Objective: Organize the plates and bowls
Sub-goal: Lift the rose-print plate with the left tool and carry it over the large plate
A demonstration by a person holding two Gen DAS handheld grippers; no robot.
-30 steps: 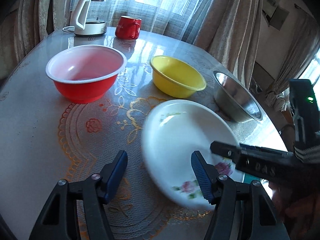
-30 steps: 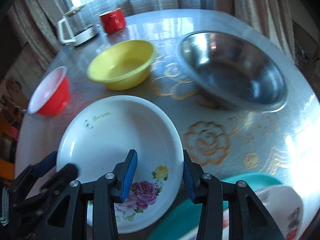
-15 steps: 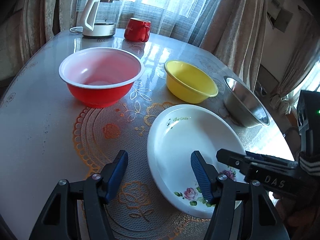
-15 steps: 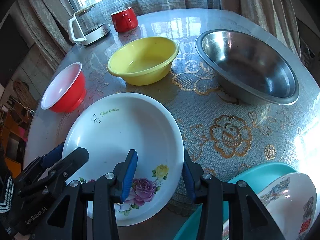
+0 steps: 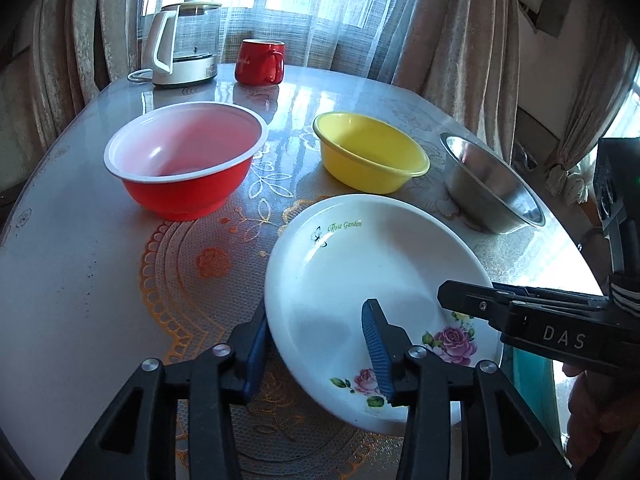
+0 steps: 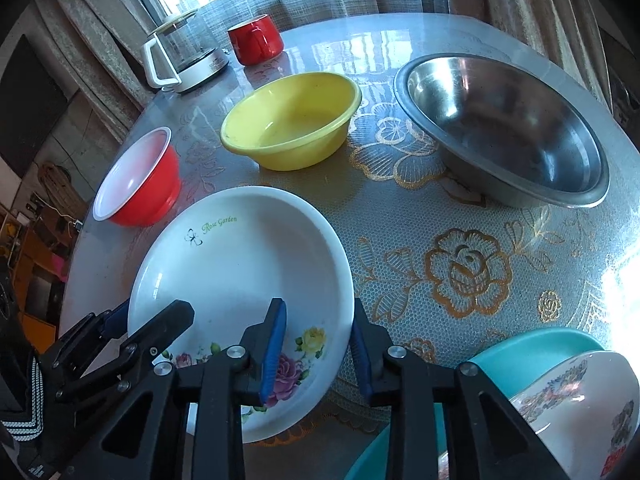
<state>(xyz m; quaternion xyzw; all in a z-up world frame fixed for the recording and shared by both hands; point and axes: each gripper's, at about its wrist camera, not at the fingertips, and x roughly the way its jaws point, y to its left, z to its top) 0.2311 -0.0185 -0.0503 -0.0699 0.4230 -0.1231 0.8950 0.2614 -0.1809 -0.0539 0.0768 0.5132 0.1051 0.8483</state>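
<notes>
Both my grippers, left (image 5: 316,344) and right (image 6: 318,354), have jaws closing astride the floral plate's (image 5: 360,264) rim, not yet clamped; uneven pinching could tip it off the desk's (image 5: 80,264) near edge.

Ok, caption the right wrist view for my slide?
Both grippers closing over opposite rims of the white floral plate, bowls beyond.

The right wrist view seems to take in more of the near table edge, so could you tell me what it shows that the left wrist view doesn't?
Only right wrist: a teal dish holding a patterned bowl at the near corner. Only left wrist: nothing of note. Both: white plate, red bowl, yellow bowl, steel bowl, mug, kettle.
</notes>
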